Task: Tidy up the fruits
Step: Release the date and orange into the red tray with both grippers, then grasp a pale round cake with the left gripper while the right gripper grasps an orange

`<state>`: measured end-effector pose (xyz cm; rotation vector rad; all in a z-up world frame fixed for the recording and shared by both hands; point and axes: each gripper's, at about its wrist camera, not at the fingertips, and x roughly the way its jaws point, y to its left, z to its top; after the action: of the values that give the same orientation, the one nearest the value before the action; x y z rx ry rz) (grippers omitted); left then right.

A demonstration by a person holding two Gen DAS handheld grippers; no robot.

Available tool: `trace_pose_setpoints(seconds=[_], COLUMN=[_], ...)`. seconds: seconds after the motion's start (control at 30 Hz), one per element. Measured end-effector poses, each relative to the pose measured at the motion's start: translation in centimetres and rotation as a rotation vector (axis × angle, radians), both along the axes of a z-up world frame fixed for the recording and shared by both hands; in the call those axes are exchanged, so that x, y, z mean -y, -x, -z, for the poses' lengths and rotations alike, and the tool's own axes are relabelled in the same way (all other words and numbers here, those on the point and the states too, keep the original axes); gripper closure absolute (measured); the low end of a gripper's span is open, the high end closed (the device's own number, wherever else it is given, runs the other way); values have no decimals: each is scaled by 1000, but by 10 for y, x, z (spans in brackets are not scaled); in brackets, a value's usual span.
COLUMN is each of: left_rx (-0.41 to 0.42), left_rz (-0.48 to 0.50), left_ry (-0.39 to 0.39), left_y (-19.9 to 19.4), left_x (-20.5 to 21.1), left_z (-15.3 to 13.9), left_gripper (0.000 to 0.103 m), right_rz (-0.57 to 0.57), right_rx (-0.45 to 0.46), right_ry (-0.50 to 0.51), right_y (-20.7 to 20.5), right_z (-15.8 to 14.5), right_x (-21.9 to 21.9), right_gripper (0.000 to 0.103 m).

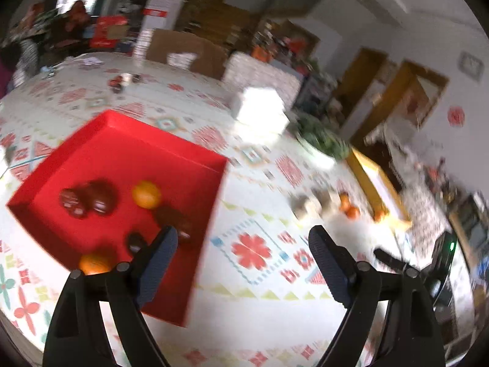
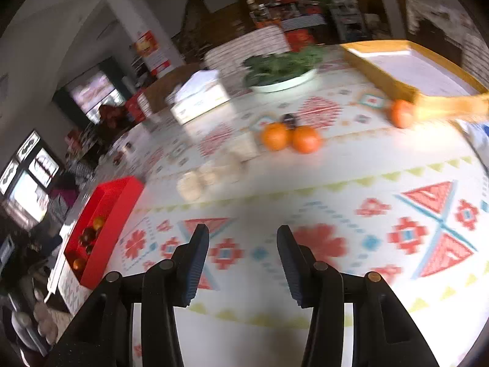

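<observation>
Both tongs spread w/ nothing between the jaws: left gripper (image 1: 243, 250) wide by the red tray (image 1: 171, 143), prob just free to fetch; right gripper (image 2: 243, 244) narrower, aimed at loose oranges (image 2: 290, 137) on the tablecloth (image 2: 351, 189). Tray holds two oranges plus dark fruit (image 1: 91, 197); wooden tray (image 2: 406, 70) looks empty

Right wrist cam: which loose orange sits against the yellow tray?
The lone round orange at the yellow wooden tray corner; the other two oranges sit together mid-table.
</observation>
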<state>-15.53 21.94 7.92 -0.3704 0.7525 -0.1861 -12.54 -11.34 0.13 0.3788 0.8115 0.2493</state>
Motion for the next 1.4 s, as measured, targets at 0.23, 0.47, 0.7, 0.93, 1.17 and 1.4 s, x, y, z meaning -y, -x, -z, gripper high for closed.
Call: trace_pose_setpoints(seconds=[0.23,0.47,0.7,0.93,1.17,1.4], left_rx=[-42,-67,-76,-121,-85,-111], left_rz=[50,78,97,130,214,280], left_ry=[-46,-104,-196,-247,-340,-330], left_y=[-6,-13,-31,-70,-111,-144], left_x=[37,65,84,116,150,160], left_z=[6,17,25,47,59,75], left_gripper=[16,16,16,16,16,23], right_rz=[19,20,-33,-56,-43,-6], right_rx=[23,-13,-30,-4,-2,5], right_ry=[73,175,256,256,221,168], right_y=[-26,-110,-125,-128,-123,-119], right_z=[-11,-4,14,16,13,8], right_x=[26,34,11,8,16,30], right_gripper=[52,48,49,66,66,66])
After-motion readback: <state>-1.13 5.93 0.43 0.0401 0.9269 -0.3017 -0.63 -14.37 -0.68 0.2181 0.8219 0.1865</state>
